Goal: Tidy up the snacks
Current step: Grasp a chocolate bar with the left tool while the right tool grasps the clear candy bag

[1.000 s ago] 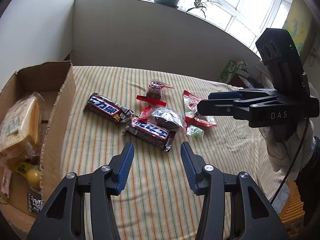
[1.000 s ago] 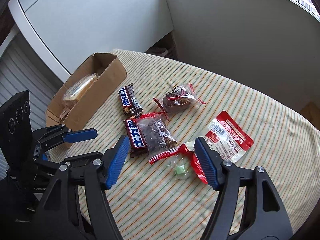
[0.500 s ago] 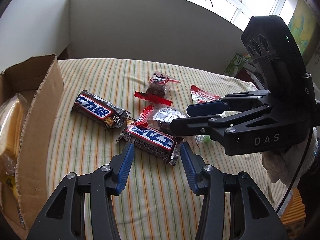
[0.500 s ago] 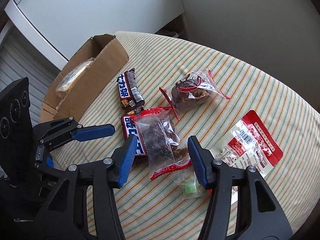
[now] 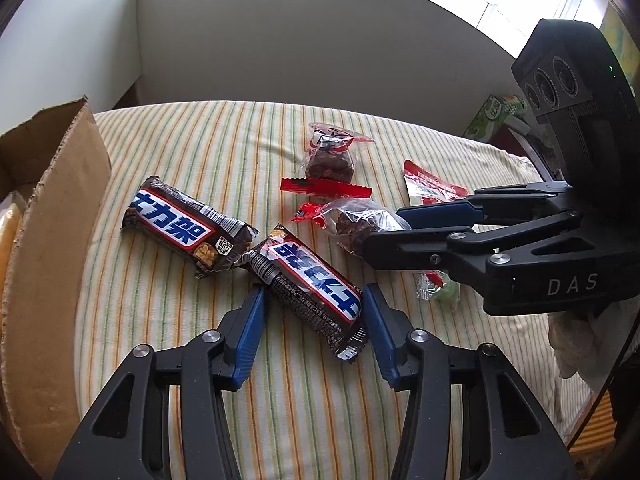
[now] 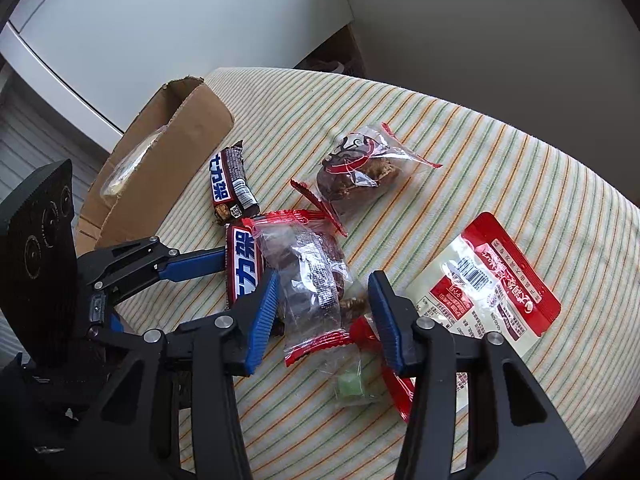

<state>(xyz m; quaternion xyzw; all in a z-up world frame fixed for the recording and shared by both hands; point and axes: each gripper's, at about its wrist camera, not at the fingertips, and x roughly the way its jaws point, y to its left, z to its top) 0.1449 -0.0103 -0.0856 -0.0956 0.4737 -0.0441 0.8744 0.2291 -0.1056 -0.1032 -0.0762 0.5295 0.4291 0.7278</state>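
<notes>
My left gripper is open, its fingers either side of the near Snickers bar, low over the striped cloth. A second Snickers bar lies to its left. My right gripper is open around a clear red-edged bag of dark cake, which overlaps that near bar. A second cake bag lies further off. The right gripper also shows in the left wrist view, and the left gripper in the right wrist view.
An open cardboard box holding a wrapped pastry stands at the left table edge. A red-and-white pouch and a small green candy lie on the right. A green carton sits beyond the table.
Both grippers have moved forward and down toward the snacks. The left one now straddles the near Snickers bar, the right one the dark cake bag.
</notes>
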